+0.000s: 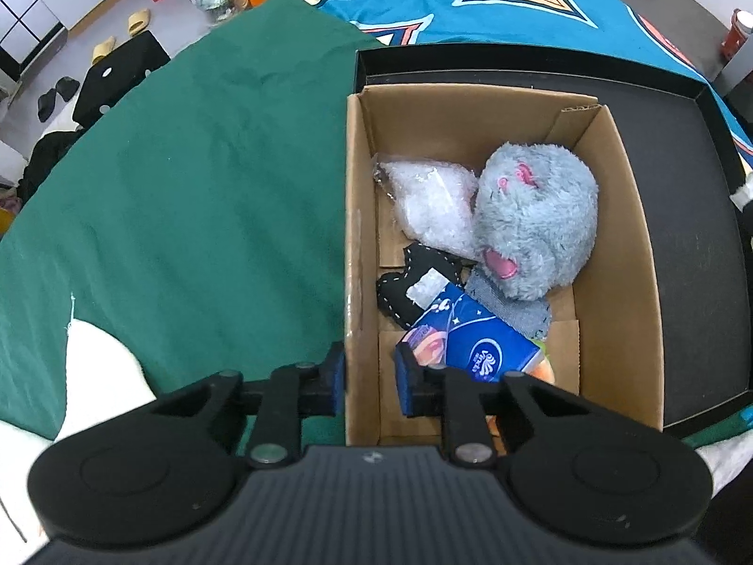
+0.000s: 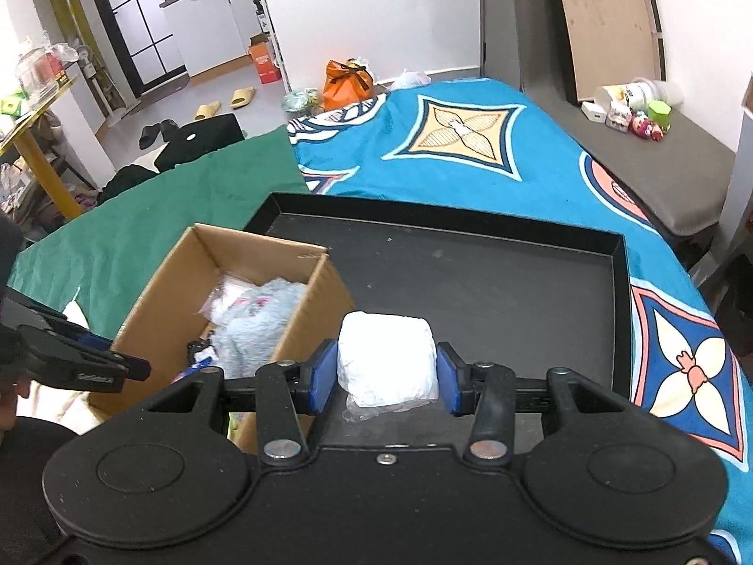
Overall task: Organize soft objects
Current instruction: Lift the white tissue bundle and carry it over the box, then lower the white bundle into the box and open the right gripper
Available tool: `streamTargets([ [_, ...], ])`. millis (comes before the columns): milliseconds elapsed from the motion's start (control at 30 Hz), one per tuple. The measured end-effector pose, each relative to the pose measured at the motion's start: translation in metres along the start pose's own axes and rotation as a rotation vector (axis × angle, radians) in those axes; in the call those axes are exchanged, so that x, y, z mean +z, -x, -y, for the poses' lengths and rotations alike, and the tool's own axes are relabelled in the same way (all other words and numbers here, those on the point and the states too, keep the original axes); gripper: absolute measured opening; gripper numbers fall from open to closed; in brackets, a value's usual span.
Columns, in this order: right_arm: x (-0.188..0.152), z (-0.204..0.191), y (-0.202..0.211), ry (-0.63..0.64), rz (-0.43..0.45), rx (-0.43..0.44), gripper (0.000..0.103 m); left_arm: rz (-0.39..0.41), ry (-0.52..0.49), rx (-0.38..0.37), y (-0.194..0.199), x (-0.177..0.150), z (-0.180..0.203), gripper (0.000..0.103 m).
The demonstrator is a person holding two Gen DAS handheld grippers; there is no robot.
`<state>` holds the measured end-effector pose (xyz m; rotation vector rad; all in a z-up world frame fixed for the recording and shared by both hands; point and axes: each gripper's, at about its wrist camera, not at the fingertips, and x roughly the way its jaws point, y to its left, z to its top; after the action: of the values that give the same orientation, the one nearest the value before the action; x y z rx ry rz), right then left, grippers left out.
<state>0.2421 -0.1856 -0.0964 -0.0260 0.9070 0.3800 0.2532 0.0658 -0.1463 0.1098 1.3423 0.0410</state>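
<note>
Cardboard box (image 1: 626, 254) wall sits between the left hand-held gripper (image 1: 372, 374) pads, pinched or merely straddled I cannot tell. At lower centre of its own view, the right hand-held gripper (image 2: 387, 372) clamps a white wrapped bundle (image 2: 387, 358) over the black tray (image 2: 517, 292).

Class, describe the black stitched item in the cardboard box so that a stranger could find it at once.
Start at the cardboard box standing in the black tray. Near its middle, beside the grey plush toy, lies a small black cushion. Only it has white stitching along its edge.

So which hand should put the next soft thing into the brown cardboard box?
Probably the right gripper: it already clamps the white wrapped bundle beside the brown cardboard box. The left gripper straddles the box's wall.
</note>
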Motion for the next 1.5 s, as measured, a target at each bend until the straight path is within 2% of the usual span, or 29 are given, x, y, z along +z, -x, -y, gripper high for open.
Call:
streamTargets([
  [267, 0.000, -0.038, 0.005, 0.068, -0.002, 0.028, 0.044, -0.002, 0.031, -0.016, -0.001, -0.002, -0.009, 0.007],
  [500, -0.001, -0.071, 0.005, 0.123, -0.009, 0.046, 0.044, 0.007, 0.066, -0.072, -0.001, -0.006, -0.019, 0.007],
  [800, 0.001, -0.096, 0.003, 0.149, -0.011, 0.044, 0.045, 0.025, 0.093, -0.116, 0.000, -0.010, -0.028, 0.007],
  [833, 0.002, -0.097, 0.002, 0.145, -0.012, 0.047, 0.046, 0.028, 0.091, -0.114, 0.000, -0.010, -0.028, 0.007],
  [900, 0.002, -0.099, 0.001, 0.140, -0.020, 0.045, 0.054, 0.034, 0.088, -0.114, 0.001, -0.010, -0.028, 0.007],
  [1067, 0.001, -0.096, 0.007, 0.116, -0.013, 0.032, 0.059, 0.041, 0.089, -0.120, 0.002, -0.011, -0.027, 0.008],
  [1167, -0.001, -0.087, 0.013, 0.089, -0.003, 0.015, 0.063, 0.059, 0.076, -0.105, 0.005, -0.013, -0.026, 0.008],
  [1300, -0.007, -0.072, 0.022, 0.048, 0.008, -0.011, 0.078, 0.086, 0.062, -0.092, 0.012, -0.014, -0.022, 0.009],
  [1500, -0.019, -0.044, 0.033, -0.065, 0.008, -0.025, 0.085, 0.089, 0.052, -0.059, 0.021, -0.014, -0.016, 0.014],
])
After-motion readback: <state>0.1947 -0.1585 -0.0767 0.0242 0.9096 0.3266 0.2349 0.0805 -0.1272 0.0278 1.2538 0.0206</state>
